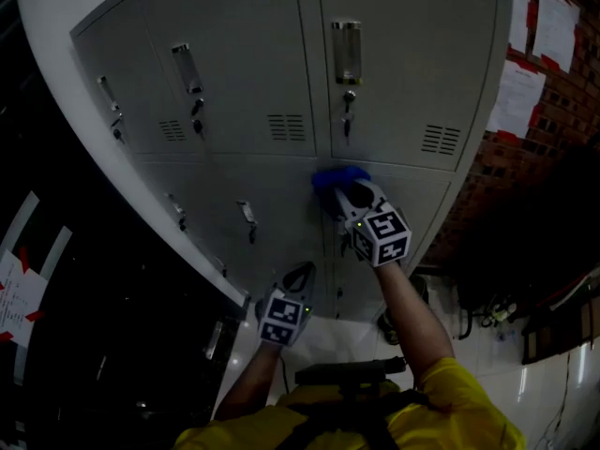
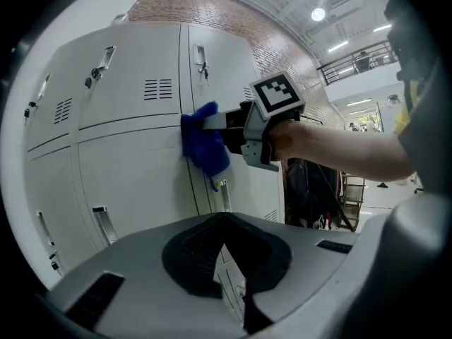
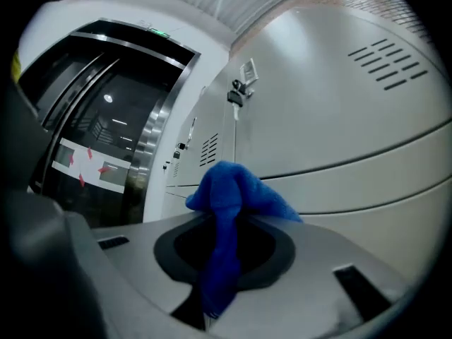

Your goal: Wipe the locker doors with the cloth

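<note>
The grey metal locker doors (image 1: 412,82) fill the wall. The right gripper (image 1: 345,198) has its jaws closed on the soft blue cloth (image 1: 337,178), which touches a lower door. The left gripper (image 1: 300,275) is lower, with its jaws closed and holding nothing.

A locker area in a large industrial or institutional building, with a bank of grey metal lockers (image 1: 281,92) that have keyed latches and vent slots. Beside it is a red brick wall (image 1: 487,172) hung with paper notices (image 1: 516,97) — overhead, ceiling lights (image 2: 318,14) and a railed upper walkway (image 2: 353,61)
</note>
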`<action>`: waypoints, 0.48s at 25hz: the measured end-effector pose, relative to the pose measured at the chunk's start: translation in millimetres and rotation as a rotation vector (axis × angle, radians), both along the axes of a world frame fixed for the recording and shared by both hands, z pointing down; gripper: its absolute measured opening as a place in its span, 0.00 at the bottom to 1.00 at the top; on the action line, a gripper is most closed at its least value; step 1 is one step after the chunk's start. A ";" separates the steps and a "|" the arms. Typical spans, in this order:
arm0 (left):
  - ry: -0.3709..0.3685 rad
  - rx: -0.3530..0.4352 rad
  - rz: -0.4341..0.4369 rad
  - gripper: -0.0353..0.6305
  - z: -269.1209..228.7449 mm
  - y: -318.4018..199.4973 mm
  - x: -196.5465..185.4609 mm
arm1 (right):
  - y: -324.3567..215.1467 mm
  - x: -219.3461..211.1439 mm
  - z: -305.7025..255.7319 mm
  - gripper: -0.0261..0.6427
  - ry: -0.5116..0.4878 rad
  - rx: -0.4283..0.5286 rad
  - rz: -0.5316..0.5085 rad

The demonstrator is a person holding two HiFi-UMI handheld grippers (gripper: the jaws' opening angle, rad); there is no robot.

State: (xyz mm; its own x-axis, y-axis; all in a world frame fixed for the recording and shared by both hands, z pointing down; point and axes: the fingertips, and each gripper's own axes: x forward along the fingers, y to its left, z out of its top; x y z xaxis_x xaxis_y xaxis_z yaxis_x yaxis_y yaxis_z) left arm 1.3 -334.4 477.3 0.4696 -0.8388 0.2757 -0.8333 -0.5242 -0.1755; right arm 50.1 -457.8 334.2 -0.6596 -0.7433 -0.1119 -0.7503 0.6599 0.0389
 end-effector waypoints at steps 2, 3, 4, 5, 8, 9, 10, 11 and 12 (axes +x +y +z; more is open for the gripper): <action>-0.001 -0.007 0.020 0.04 0.1 -5.1 12.3 | 1.8 4.3 0.4 0.14 0.002 -0.008 -0.008; 0.002 -0.005 0.031 0.04 -0.6 -7.6 19.0 | 4.6 19.1 1.8 0.14 0.001 -0.009 0.011; 0.009 -0.001 0.038 0.04 -1.8 -10.1 25.2 | 8.3 42.6 4.6 0.14 -0.002 -0.010 0.051; 0.015 0.003 0.046 0.04 -3.0 -12.5 30.8 | 13.1 73.7 9.5 0.14 -0.005 -0.012 0.114; 0.017 0.001 0.089 0.04 -1.0 -18.0 47.2 | 33.0 186.7 35.1 0.14 0.012 -0.027 0.395; 0.023 0.001 0.105 0.04 -0.8 -20.3 52.8 | 36.9 216.0 44.4 0.14 0.020 -0.041 0.457; 0.033 0.001 0.116 0.04 -2.0 -23.0 58.2 | 36.2 234.7 53.2 0.14 0.020 -0.065 0.476; 0.043 0.002 0.124 0.04 -3.8 -25.9 63.1 | 32.0 243.4 60.4 0.14 0.011 -0.091 0.463; 0.044 0.005 0.132 0.04 -5.1 -28.3 67.2 | 27.5 244.7 64.4 0.14 -0.002 -0.107 0.440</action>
State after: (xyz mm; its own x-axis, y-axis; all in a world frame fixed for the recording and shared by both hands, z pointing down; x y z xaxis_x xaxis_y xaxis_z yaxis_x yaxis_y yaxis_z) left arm 68.5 -362.8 472.2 0.5872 -0.7705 0.2481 -0.7644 -0.6286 -0.1432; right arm 294.8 -430.4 398.7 -0.2780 -0.9604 -0.0200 -0.9604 0.2783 -0.0144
